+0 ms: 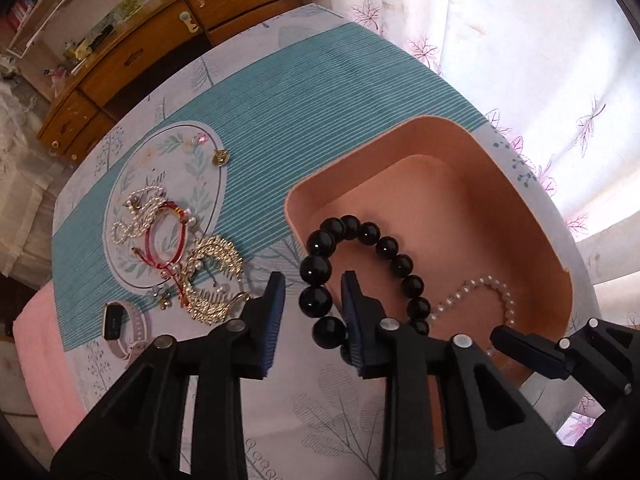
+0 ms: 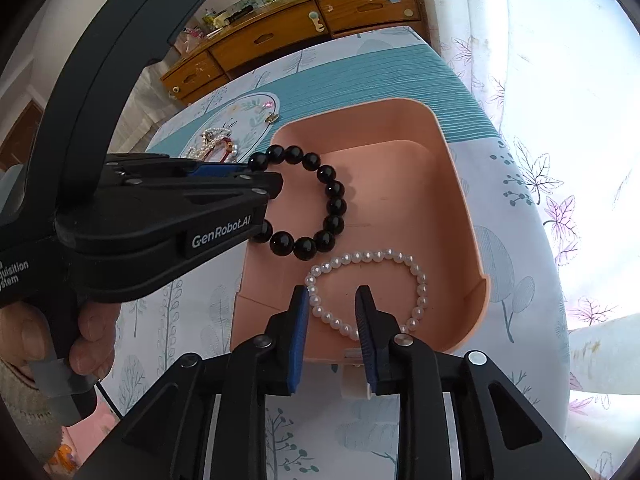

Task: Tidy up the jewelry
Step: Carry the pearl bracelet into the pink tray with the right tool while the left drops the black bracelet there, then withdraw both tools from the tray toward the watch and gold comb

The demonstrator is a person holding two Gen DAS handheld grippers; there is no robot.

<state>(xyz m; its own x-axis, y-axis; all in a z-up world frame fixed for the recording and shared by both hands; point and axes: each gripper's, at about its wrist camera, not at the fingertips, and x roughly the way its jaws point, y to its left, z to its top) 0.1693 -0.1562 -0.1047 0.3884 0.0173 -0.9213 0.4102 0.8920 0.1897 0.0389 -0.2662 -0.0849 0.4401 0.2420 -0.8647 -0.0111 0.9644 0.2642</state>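
Note:
A black bead bracelet [image 1: 362, 276] hangs over the left wall of the pink tray [image 1: 440, 144], partly inside it. My left gripper [image 1: 313, 286] is open, its fingers straddling the bracelet's beads. In the right wrist view the same bracelet [image 2: 320, 208] sits in the pink tray [image 2: 452, 184] with the left gripper [image 2: 256, 178] at its left edge. A white pearl bracelet [image 2: 372, 292] lies in the tray near its front. My right gripper [image 2: 332, 312] is open, its jaws on either side of the pearl strand, not gripping it.
A pile of jewelry lies on the tablecloth's round print: pearl chain [image 1: 138, 216], red cord bracelet [image 1: 164, 240], gold leaf pieces [image 1: 212, 276], small gold charm [image 1: 220, 157]. A pink smartwatch [image 1: 120, 328] lies near the table's left edge. A wooden cabinet [image 1: 160, 40] stands behind.

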